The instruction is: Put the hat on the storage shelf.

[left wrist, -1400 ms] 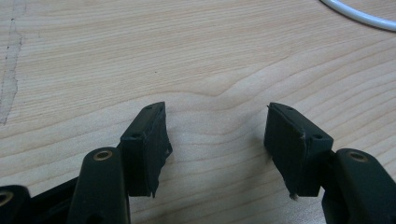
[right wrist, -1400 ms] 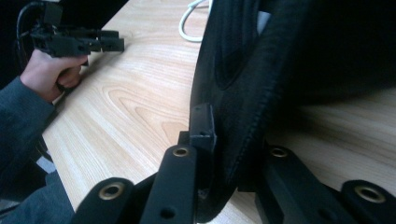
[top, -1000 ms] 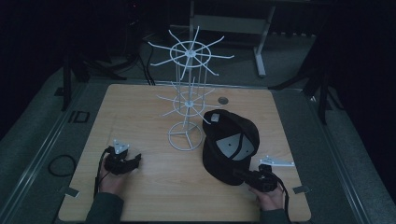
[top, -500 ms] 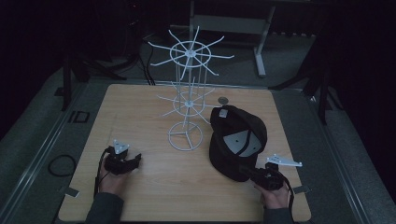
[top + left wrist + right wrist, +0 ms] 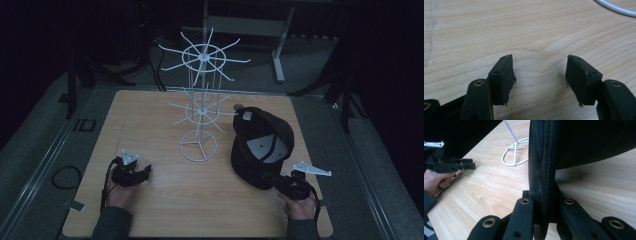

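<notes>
Your right tongs [image 5: 544,217] pinching black cap [image 5: 262,145] brim; left tongs [image 5: 540,75] resting spread over bare counter [image 5: 499,30].

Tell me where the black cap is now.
In the high view the black cap is at the table's right side, just right of the white wire rack, its brim clamped in the right gripper.

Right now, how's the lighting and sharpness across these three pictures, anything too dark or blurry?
High view: dim overall, surroundings nearly black, the black cap loses detail against itself, while the white wire rack stands out. Left gripper view: bright and even, wood grain of the table crisp. Right gripper view: well lit, cap brim stitching sharp, but the cap's underside is deep shadow and the far corner is black.
</notes>
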A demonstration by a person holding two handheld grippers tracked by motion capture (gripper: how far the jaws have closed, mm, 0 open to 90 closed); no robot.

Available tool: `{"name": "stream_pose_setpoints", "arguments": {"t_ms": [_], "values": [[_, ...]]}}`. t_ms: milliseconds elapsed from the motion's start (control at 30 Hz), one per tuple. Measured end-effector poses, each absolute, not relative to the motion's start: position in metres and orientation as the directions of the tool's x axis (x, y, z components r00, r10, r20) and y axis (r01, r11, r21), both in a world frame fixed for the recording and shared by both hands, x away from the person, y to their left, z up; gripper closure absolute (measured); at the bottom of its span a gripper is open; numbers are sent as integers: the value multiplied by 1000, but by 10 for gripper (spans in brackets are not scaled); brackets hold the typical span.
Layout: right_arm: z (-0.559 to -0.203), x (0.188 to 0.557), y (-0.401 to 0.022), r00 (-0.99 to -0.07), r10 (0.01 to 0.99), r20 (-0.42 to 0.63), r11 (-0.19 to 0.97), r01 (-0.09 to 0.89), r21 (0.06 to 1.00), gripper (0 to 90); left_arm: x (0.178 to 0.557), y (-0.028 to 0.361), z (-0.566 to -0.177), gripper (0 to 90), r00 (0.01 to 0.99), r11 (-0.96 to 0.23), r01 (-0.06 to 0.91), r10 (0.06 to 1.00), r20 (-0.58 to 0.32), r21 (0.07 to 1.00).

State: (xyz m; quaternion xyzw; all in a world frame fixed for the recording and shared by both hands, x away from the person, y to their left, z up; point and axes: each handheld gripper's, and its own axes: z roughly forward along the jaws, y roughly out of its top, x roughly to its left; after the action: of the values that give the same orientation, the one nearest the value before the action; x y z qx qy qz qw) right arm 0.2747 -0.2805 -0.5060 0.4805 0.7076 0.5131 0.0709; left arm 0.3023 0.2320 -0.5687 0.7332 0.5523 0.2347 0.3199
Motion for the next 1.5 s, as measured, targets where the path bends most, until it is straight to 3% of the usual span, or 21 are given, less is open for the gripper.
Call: {"name": "stream_pose_setpoints", "arguments": {"t_ms": [1500], "values": [[-467, 306, -287, -546, 786, 291, 51, 526, 849, 864, 302, 232, -569, 387, 283, -185, 656, 959, -11, 732]]}}
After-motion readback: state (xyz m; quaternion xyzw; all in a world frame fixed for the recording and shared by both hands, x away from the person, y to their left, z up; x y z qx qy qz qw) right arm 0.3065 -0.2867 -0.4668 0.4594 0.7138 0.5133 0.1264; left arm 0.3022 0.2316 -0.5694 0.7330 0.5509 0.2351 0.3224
